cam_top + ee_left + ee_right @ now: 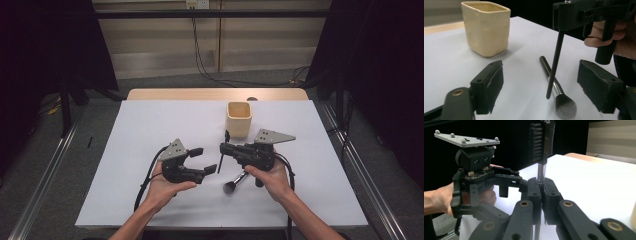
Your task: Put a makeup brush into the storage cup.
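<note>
Nearest the person's edge of the white table (150, 130), two forearms come in and each hand carries a gripper. The left gripper (206, 160) sits a little left of the table's middle, its jaws standing well apart with nothing pressed between them — in the left gripper view the pads flank open tabletop, and the thin black stick hangs between them without touching either pad. Just ahead of those jaws a makeup brush (559, 96) lies flat on the table, its dark bristle head toward the near edge and its black handle pointing away toward the far side; the metal ferrule shows between the two.

The right gripper (223, 147) is held just right of the middle, its jaws pointing toward the left gripper. They are fully closed on a slim comb-like brush (542, 141) — the right gripper view shows the pads pinching its narrow stem, with the bristled head rising above the jaws. Its long thin black handle (554, 65) hangs down below the jaws, tilted, and its tip hovers just beside the lying makeup brush; whether it touches the table cannot be told.

Farther off, toward the far edge and right of centre, a cream square cup (238, 119) stands upright, apart from both grippers.
</note>
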Tool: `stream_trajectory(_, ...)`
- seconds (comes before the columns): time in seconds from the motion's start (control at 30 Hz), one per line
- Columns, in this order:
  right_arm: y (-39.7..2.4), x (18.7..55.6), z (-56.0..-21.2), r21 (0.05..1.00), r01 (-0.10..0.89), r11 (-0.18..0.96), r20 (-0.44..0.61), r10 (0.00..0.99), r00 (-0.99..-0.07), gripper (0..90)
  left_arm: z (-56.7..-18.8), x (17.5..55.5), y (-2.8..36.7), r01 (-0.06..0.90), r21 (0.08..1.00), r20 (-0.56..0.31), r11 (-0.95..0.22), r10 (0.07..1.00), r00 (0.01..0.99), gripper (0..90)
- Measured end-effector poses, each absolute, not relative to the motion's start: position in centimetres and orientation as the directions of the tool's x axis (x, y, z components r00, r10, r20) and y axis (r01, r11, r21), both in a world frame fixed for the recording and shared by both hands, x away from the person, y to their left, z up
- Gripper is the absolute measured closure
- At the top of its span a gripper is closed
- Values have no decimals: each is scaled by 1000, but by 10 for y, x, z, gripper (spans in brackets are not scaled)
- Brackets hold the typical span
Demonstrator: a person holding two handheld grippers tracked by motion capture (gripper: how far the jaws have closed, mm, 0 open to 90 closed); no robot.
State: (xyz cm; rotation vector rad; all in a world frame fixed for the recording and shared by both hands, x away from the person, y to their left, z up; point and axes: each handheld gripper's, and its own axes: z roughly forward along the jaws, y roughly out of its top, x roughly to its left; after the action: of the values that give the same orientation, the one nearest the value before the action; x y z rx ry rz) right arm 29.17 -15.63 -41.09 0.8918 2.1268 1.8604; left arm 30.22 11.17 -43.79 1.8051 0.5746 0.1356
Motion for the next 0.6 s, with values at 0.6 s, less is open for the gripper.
stream_trajectory(0.6,-174,290,-405,953,301,30,230,575,-785,864,-435,298,152,329,927,-189,-182,530,827,38)
